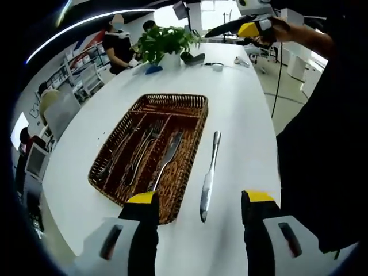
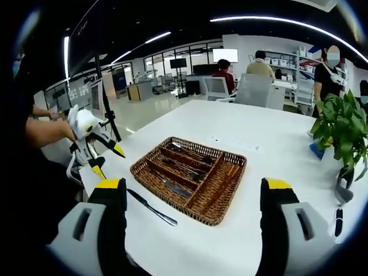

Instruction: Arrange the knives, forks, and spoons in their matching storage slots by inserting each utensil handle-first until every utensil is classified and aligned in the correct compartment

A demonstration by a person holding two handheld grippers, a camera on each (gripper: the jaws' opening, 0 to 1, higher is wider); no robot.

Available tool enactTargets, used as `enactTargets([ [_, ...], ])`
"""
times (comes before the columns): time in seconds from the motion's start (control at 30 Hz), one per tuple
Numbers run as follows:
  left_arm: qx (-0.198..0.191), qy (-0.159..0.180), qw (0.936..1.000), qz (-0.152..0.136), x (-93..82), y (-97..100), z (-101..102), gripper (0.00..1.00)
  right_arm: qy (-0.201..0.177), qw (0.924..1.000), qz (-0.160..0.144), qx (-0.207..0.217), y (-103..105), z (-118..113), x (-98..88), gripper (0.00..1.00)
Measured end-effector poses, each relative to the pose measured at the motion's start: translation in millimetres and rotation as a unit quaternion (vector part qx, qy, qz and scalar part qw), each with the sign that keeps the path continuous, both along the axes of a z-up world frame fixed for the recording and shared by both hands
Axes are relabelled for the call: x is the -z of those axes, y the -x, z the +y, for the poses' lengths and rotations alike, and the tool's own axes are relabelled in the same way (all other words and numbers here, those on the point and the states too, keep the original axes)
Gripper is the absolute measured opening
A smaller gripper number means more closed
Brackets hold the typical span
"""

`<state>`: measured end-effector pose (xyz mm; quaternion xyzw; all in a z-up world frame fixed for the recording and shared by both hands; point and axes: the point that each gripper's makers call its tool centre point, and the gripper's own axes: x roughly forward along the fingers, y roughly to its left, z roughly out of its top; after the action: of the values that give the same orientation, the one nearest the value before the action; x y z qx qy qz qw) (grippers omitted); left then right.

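The left gripper (image 1: pixel 200 201) has its jaws spread and empty, poised just above the near end of the one knife (image 1: pixel 208 176) lying on the white table (image 1: pixel 241 103), just beside the wicker tray (image 1: pixel 192 138). The right gripper (image 2: pixel 195 192), likewise spread and empty, hangs back from the tray (image 2: pixel 230 190). Judging by this, the step in hand is picking up that last loose knife; next it calls for closing on it and sliding it handle-first into its slot. The tray's long compartments already hold forks (image 1: pixel 146 144), a knife and what look like spoons.
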<state>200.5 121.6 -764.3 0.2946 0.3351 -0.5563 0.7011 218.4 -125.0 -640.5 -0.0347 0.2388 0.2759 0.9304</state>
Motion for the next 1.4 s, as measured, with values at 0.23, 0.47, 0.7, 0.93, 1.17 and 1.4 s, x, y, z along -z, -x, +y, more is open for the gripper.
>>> enactTargets([
  [0.23, 0.034, -0.025, 0.9989, 0.021, 39.4, 3.8, -11, 0.42, -0.001, 1.0, 0.007, 0.004, 3, -1, 6.8, 1.0],
  [0.47, 0.066, -0.051, 0.9965, 0.006, 68.6, 0.1, -9, 0.31, -0.002, 0.9999, 0.011, 0.008, 5, -2, 8.4, 1.0],
  [0.7, 0.078, -0.061, 0.995, 0.015, 87.7, 2.5, -7, 0.26, 0.0, 0.9999, 0.013, 0.009, 8, -3, 8.9, 1.0],
  [0.93, 0.085, -0.065, 0.9942, 0.012, 94.2, 2.1, -8, 0.22, 0.0, 0.9999, 0.012, 0.011, 10, -5, 8.0, 1.0],
  [1.17, 0.096, -0.078, 0.9922, 0.01, 98.7, 3.0, -6, 0.18, 0.002, 0.9999, 0.015, 0.009, 11, -4, 9.7, 1.0],
  [1.4, 0.117, -0.111, 0.9869, 0.009, 110.6, 4.2, -2, 0.18, 0.006, 0.9998, 0.019, 0.001, 9, 2, 10.3, 1.0],
])
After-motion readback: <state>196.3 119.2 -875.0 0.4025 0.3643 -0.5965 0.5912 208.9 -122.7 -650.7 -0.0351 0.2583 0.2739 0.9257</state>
